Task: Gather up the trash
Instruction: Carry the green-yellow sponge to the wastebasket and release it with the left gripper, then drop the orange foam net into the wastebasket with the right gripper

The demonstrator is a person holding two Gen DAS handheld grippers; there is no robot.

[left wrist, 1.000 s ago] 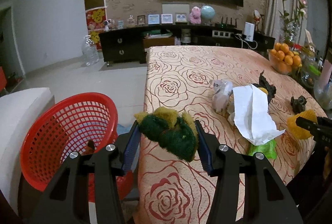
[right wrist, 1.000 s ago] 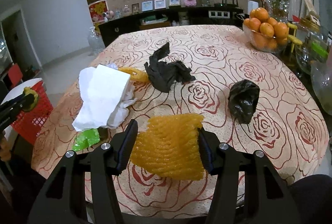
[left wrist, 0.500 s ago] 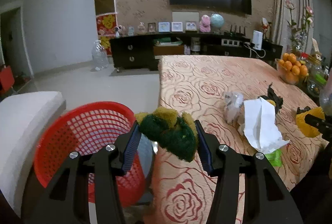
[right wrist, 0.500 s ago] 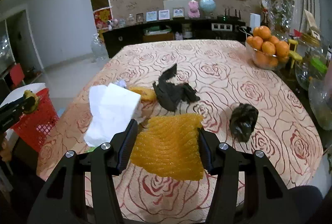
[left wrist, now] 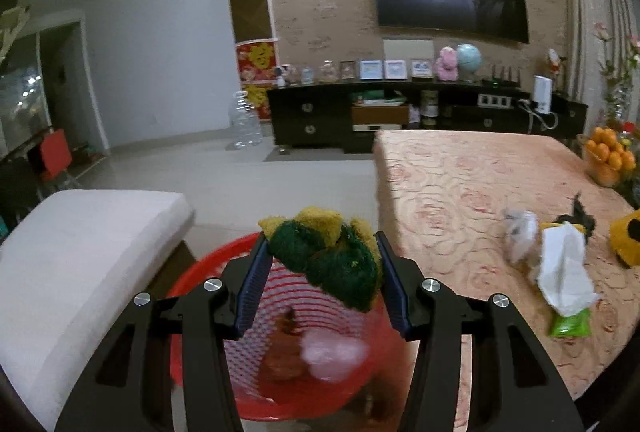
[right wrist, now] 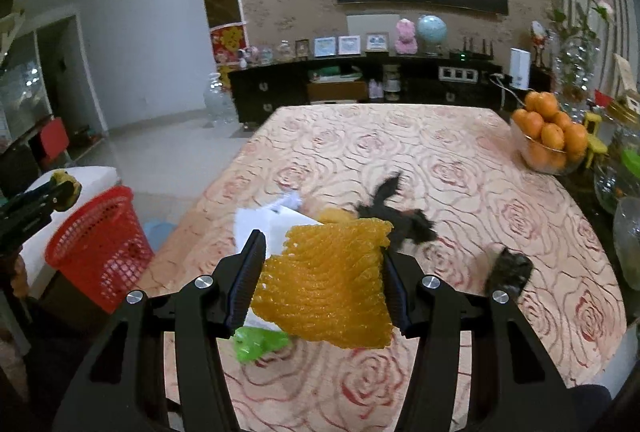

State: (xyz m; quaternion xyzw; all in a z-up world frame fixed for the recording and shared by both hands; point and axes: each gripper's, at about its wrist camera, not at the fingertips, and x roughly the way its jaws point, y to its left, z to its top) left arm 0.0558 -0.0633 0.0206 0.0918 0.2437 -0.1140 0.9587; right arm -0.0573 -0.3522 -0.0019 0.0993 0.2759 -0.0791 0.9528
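Red basket (left wrist: 224,364) on the floor off the table's (left wrist: 460,184) left edge, beside a white seat (left wrist: 80,244). Inside it: a brownish scrap (left wrist: 286,324) and a blurred pale pink lump (left wrist: 334,352); can't make out more. In the right wrist view the red basket (right wrist: 100,248) sits at 9 o'clock of the frame.

Glass bowl (right wrist: 550,158) at the table's far right, 2 o'clock, heaped with oranges (right wrist: 548,124).

Left gripper (left wrist: 320,284) clamped on a green-yellow scrub sponge (left wrist: 328,256), held in the air right above the basket opening. Right gripper (right wrist: 320,276) clamped on an orange foam net (right wrist: 328,284), held above the table's near edge.

Trash left on the table, right wrist view: white tissue (right wrist: 272,228) at 12 o'clock of the right gripper, partly hidden by the net; green wrapper (right wrist: 256,342) under the net's lower left corner; black crumpled bag (right wrist: 396,212) at 1 o'clock; second black wad (right wrist: 510,270) at 3 o'clock; a yellow scrap (right wrist: 336,215) peeking out just behind the net. Left view also shows a clear crumpled plastic piece (left wrist: 520,236), blurred.

Change from a second ago: the left gripper was over the table's edge with the basket off at 9 o'clock; now the basket is straight under it. Right gripper has lifted; the table looks lower and further off. Both grips unchanged, table trash unmoved.
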